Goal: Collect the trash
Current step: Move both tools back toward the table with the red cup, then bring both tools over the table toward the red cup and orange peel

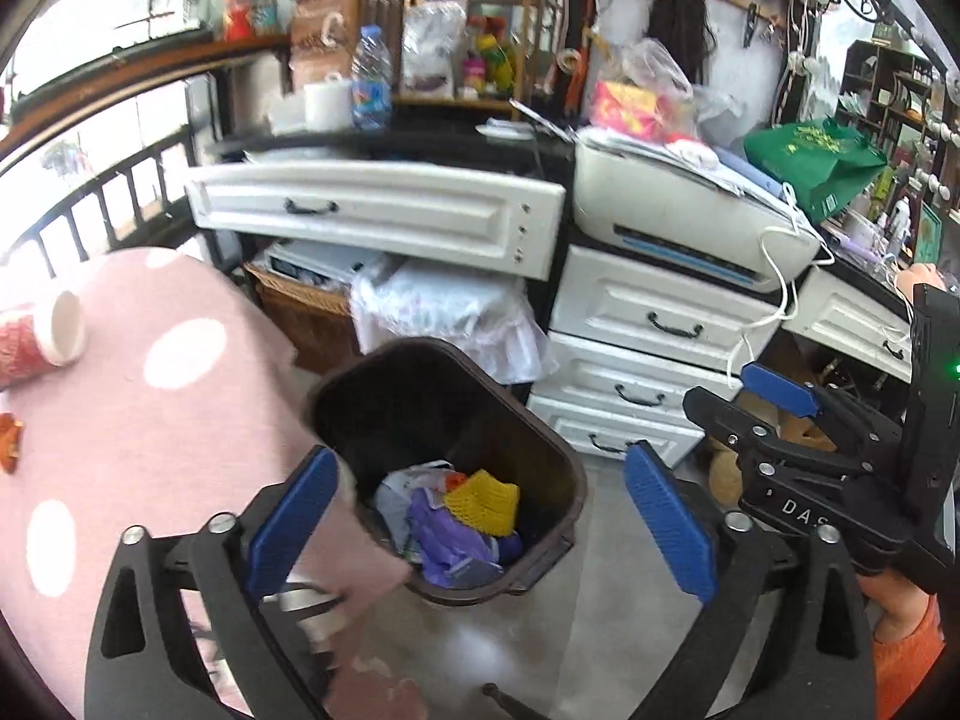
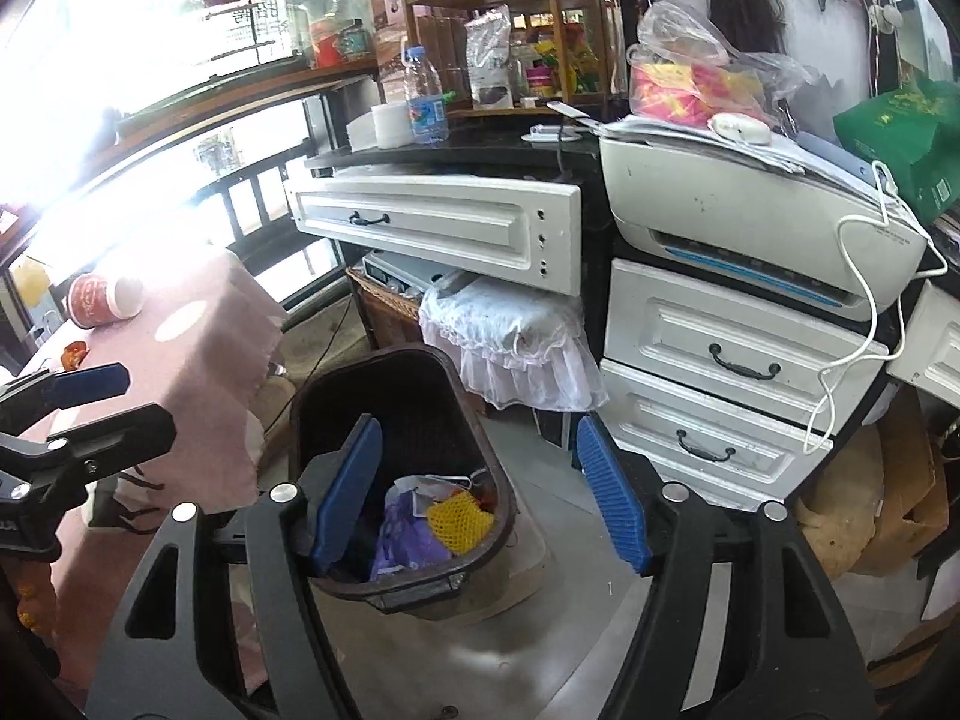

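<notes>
A dark brown trash bin (image 1: 543,441) stands on the floor beside the pink dotted tablecloth (image 1: 150,420). Inside lie a yellow net (image 1: 483,501) and a purple bag (image 1: 453,543). My left gripper (image 1: 480,525) hangs above the bin, open wide and empty. My right gripper (image 2: 480,504) is open above the same bin (image 2: 420,363), nothing between its pads; the yellow net (image 2: 459,519) shows below. Each gripper appears in the other's view, the right gripper (image 1: 744,408) and the left gripper (image 2: 114,405). A red-and-white cup (image 1: 42,339) lies on its side on the table, near an orange scrap (image 1: 9,441).
White drawers (image 2: 738,354) and a printer (image 2: 750,216) with a hanging white cable stand behind the bin. A lace-covered bundle (image 2: 516,336) and a wicker basket (image 1: 300,312) sit under a loose drawer front (image 1: 372,210). Grey floor lies in front of the bin.
</notes>
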The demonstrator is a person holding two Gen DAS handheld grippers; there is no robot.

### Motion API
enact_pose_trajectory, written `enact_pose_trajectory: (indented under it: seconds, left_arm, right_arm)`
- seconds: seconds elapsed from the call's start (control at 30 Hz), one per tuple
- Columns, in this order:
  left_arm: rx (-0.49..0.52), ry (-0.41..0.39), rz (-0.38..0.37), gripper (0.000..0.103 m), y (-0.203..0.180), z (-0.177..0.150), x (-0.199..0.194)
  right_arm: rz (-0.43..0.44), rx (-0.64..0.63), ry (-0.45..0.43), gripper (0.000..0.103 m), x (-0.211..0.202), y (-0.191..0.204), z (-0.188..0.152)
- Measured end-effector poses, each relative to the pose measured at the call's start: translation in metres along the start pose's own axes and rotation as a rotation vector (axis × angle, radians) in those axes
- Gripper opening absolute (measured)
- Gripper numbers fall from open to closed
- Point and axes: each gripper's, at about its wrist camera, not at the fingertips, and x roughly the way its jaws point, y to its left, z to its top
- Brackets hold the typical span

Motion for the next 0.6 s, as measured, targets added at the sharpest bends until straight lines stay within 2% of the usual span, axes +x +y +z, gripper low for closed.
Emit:
enact_pose_trajectory:
  seconds: [0.1, 0.2, 0.3, 0.47, 0.6]
  left_arm:
    - [-0.007, -0.041, 0.060, 0.097, 0.017, -0.001, -0.021]
    - [-0.011, -0.044, 0.107, 0.097, 0.039, -0.005, -0.038]
    - [0.002, -0.032, 0.176, 0.097, 0.062, -0.011, -0.048]
    - [-0.093, -0.078, 0.188, 0.097, 0.109, -0.025, -0.078]
    - [-0.131, -0.078, 0.274, 0.097, 0.140, -0.037, -0.096]
  right_arm:
    - [0.030, -0.045, -0.015, 0.068, -0.004, 0.023, 0.009]
    - [0.087, -0.080, -0.020, 0.069, -0.006, 0.044, 0.017]
    - [0.143, -0.110, -0.037, 0.080, -0.009, 0.066, 0.026]
    - [0.221, -0.177, -0.060, 0.082, -0.011, 0.110, 0.034]
    - [0.292, -0.200, -0.051, 0.084, -0.010, 0.143, 0.039]
